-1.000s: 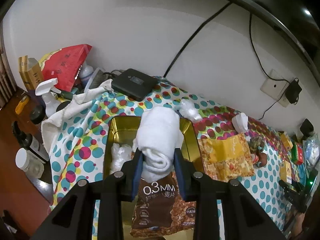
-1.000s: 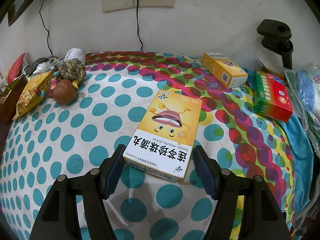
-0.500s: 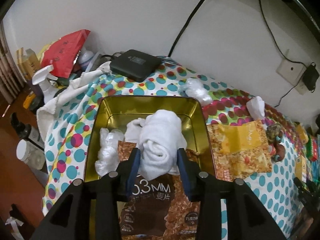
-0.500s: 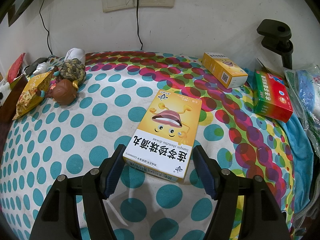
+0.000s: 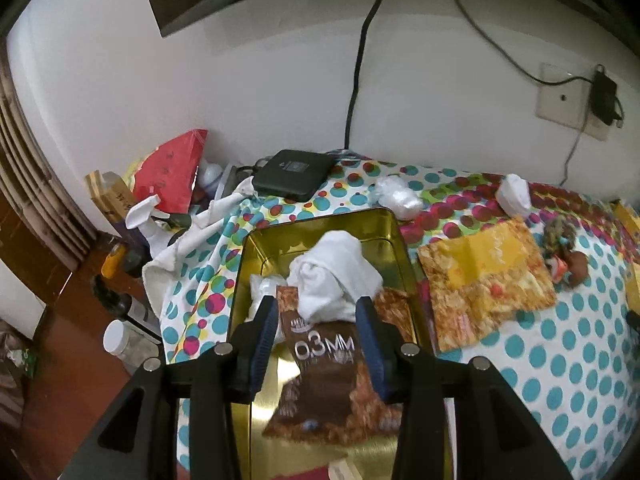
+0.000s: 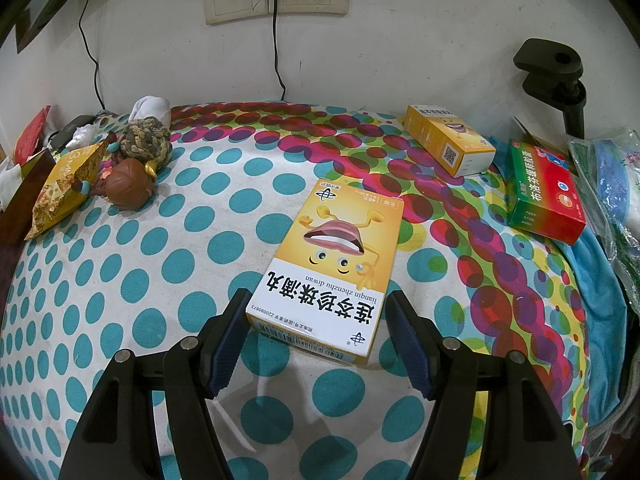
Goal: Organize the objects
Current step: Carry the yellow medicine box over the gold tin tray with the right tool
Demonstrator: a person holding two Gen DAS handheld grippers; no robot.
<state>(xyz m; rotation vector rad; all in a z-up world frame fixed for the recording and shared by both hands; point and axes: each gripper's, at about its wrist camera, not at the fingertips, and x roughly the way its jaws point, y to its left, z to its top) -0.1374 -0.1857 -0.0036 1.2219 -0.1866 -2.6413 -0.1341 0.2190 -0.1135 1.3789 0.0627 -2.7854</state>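
Observation:
A gold tin (image 5: 320,224) sits on the dotted cloth. Inside it lie a white rolled towel (image 5: 336,272), a brown snack bag (image 5: 332,380) and a clear plastic wad (image 5: 264,284). My left gripper (image 5: 316,312) is open, its fingers apart on either side of the towel's near end, above the bag. My right gripper (image 6: 314,316) is open around the near end of a yellow medicine box (image 6: 332,268) that lies flat on the cloth.
A yellow snack bag (image 5: 488,280), knotted rope toy (image 5: 560,236), white wads (image 5: 396,196) and a black box (image 5: 294,174) lie around the tin. Bottles and a spray bottle (image 5: 148,220) stand left. A second yellow box (image 6: 448,144) and a green-red box (image 6: 544,192) lie right.
My left gripper opened and let go of the towel, which now rests in the tin; the gripper pulled back and up a little. The right gripper has not moved.

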